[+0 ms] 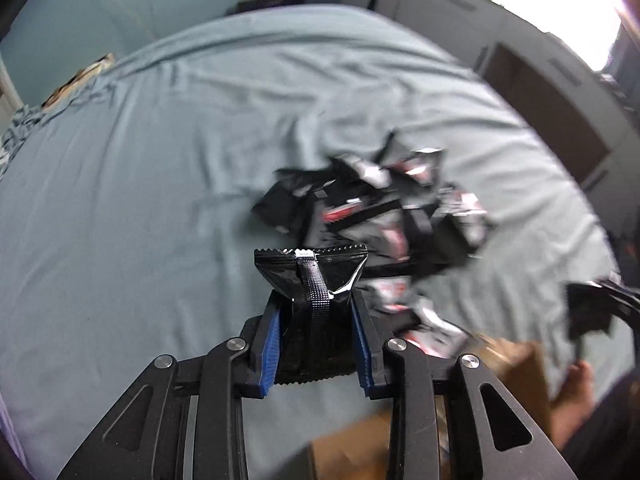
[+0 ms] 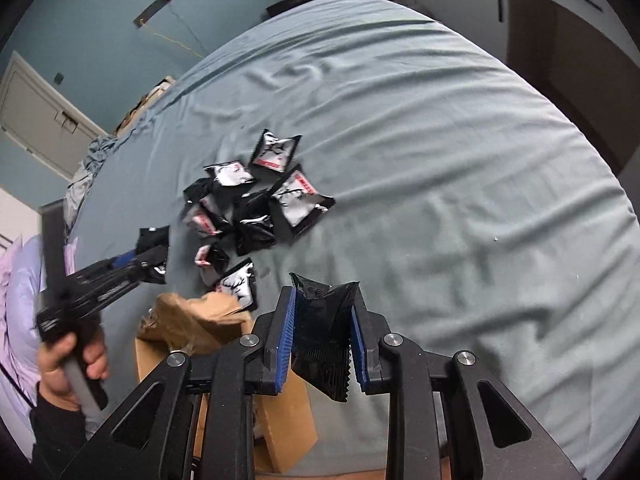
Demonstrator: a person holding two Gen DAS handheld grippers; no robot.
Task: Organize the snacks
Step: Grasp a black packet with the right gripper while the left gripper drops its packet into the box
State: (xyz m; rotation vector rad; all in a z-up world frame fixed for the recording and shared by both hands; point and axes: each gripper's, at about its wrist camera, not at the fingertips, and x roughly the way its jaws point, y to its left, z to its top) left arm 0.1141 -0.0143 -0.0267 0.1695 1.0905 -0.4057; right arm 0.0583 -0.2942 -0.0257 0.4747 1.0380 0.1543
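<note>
A glossy black foil snack packet (image 1: 316, 280) is clamped between the blue ribbed pads of the left gripper (image 1: 318, 336); the jaws are closed most of the way onto its lower half, so that its serrated top seal stands clear ahead of the pads. A second black crinkled foil packet (image 2: 326, 320) is pinched in the same way by the right gripper (image 2: 324, 340), whose jaws are nearly shut on it, the packet being held tilted with one corner hanging below the pads. Both packets appear to be gripped by their bodies so that they can be carried and dropped without slipping.

Ahead of the jaws of both grippers, the loose heap of black, white and red snack packets (image 2: 256, 208) is left lying on the grey-blue bed sheet (image 2: 440, 160). A brown cardboard box with crumpled brown paper (image 2: 192, 320) is set just below and beside the jaws, at the edge of the bed, presumably as the place where the packets are to be gathered.

The heap is smeared by motion blur in the left wrist view, and no print can be read there. The box is cut off by the gripper frames, so its contents cannot be made out. The person's hand (image 2: 72, 360) is seen only in part.
</note>
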